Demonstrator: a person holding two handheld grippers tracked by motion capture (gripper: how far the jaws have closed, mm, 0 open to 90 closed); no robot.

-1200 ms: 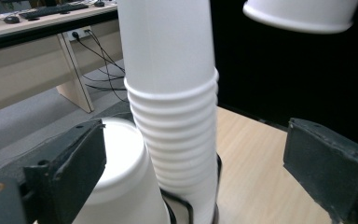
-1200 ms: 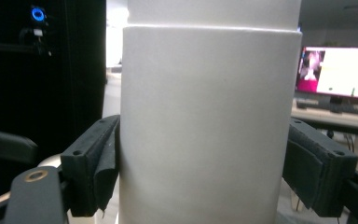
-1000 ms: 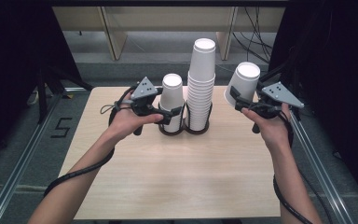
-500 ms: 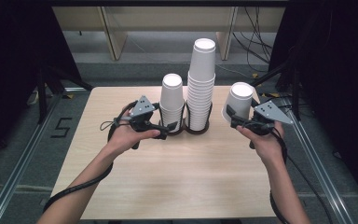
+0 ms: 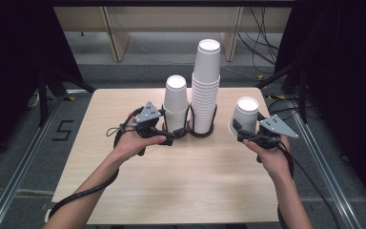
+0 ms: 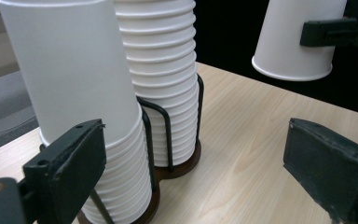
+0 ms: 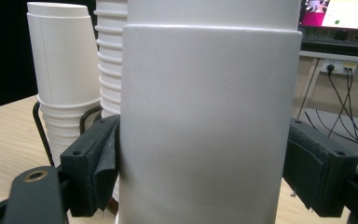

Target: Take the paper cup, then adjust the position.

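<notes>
Upside-down paper cup (image 5: 246, 116) held at right!
Right tongs (image 5: 242, 131) clench it, near upright, mouth downward; left tongs (image 5: 170, 138) released.

We carry a black hand-held gripper (image 5: 169, 139) in each hand, each topped by a grey three-cornered plate; black cables trail along our bare forearms.

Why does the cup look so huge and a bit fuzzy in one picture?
In the right gripper view the held paper cup sits right at the lens, so it looms large and soft; the left gripper view is crisp on the cup stacks; the high view is evenly lit, with dark edges around the table.
</notes>
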